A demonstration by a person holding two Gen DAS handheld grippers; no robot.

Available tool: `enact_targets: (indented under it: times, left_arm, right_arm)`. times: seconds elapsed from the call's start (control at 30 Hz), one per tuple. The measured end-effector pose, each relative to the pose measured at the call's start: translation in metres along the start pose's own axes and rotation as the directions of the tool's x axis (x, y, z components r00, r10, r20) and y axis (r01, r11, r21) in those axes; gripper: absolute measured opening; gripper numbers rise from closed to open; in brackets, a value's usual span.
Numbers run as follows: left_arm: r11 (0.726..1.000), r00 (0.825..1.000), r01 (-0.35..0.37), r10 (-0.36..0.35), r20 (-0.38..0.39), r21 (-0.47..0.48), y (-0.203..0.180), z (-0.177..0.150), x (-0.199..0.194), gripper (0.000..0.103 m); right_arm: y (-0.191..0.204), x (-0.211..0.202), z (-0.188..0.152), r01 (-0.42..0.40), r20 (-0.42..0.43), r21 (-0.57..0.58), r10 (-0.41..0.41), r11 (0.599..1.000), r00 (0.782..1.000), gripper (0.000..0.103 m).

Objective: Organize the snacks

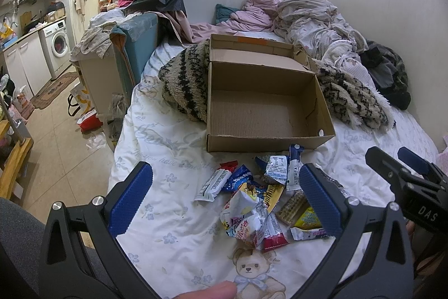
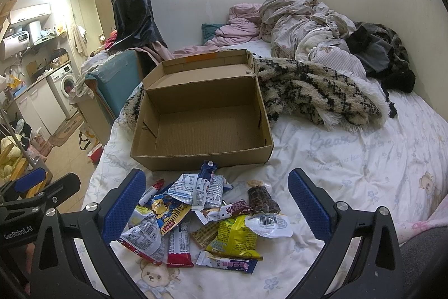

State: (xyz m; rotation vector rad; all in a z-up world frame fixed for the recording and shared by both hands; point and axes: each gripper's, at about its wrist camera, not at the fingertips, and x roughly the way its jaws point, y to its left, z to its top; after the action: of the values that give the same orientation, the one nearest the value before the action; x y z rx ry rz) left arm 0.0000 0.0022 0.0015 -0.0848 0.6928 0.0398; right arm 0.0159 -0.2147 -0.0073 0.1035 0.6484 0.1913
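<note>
A pile of several small snack packets (image 1: 252, 201) (image 2: 201, 217) lies on the white bear-print bedsheet, just in front of an open, empty cardboard box (image 1: 263, 108) (image 2: 204, 128) with its lid flipped back. My left gripper (image 1: 224, 195) is open and empty, hovering over the left part of the pile. My right gripper (image 2: 217, 203) is open and empty, straddling the pile from above. The right gripper also shows at the right edge of the left wrist view (image 1: 403, 167); the left gripper shows at the left edge of the right wrist view (image 2: 42, 184).
A striped fuzzy blanket (image 1: 184, 80) (image 2: 316, 94) lies behind and beside the box. Crumpled bedding and clothes (image 1: 308, 18) (image 2: 316, 27) are piled at the back by the wall. The bed's left edge drops to a tiled floor (image 1: 61, 136) with bags and a washing machine (image 1: 57, 42).
</note>
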Motion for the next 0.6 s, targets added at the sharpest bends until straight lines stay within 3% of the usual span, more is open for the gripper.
enact_targets:
  times: [0.2, 0.43, 0.5, 0.6]
  left_arm:
    - [1.0, 1.0, -0.002, 0.002, -0.019, 0.005, -0.002, -0.003, 0.001, 0.103]
    - [1.0, 0.992, -0.009, 0.009, -0.129, 0.004, 0.002, 0.003, 0.018, 0.103]
    - [0.999, 0.979, -0.036, 0.038, -0.201, 0.011, 0.005, 0.008, 0.033, 0.103]
    - [0.999, 0.944, -0.042, 0.043, -0.327, 0.012, 0.01, 0.01, 0.059, 0.103]
  right_arm:
    - [-0.001, 0.003, -0.003, -0.008, -0.013, 0.008, 0.008, 1.0, 1.0, 0.103]
    - [-0.027, 0.019, 0.011, -0.015, -0.094, 0.094, 0.024, 0.995, 0.995, 0.103]
    - [-0.035, 0.029, 0.019, -0.009, -0.141, 0.094, 0.022, 0.996, 0.99, 0.103]
    - [-0.048, 0.052, 0.027, -0.015, -0.252, 0.099, 0.04, 0.995, 0.967, 0.103]
